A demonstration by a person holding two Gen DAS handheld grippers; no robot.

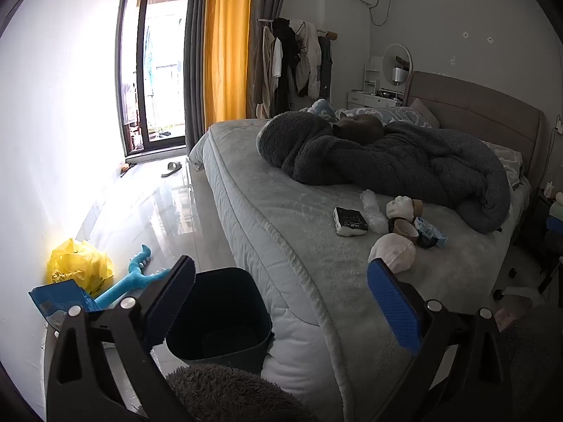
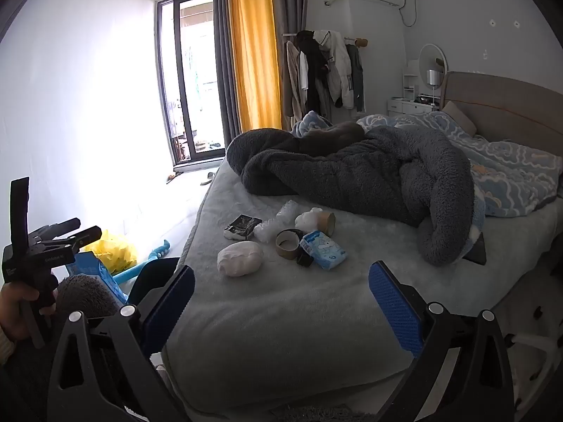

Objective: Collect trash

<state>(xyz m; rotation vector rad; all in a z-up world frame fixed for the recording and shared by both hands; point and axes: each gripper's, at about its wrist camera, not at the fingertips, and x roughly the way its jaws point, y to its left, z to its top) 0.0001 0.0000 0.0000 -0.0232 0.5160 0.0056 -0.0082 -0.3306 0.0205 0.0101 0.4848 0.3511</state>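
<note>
Fluffy blanket [image 2: 369,176] (matt), glossy floor [image 1: 147,211]

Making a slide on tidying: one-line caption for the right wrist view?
Open right tongs face trash on the bed: white wad, tape rolls, blue tissue pack.

Grey fleece blanket [image 2: 369,179] bunched on bed [image 2: 281,316]; yellow curtain [image 1: 228,42] behind.

each claw has a black frame of angled struts with triangular cutouts, round silver screws at the joints, and two flat fingers faced with ribbed blue pads: the left claw [image 1: 281,302] and the right claw [image 2: 281,306]. a fuzzy grey sleeve [image 1: 225,394] shows below.
</note>
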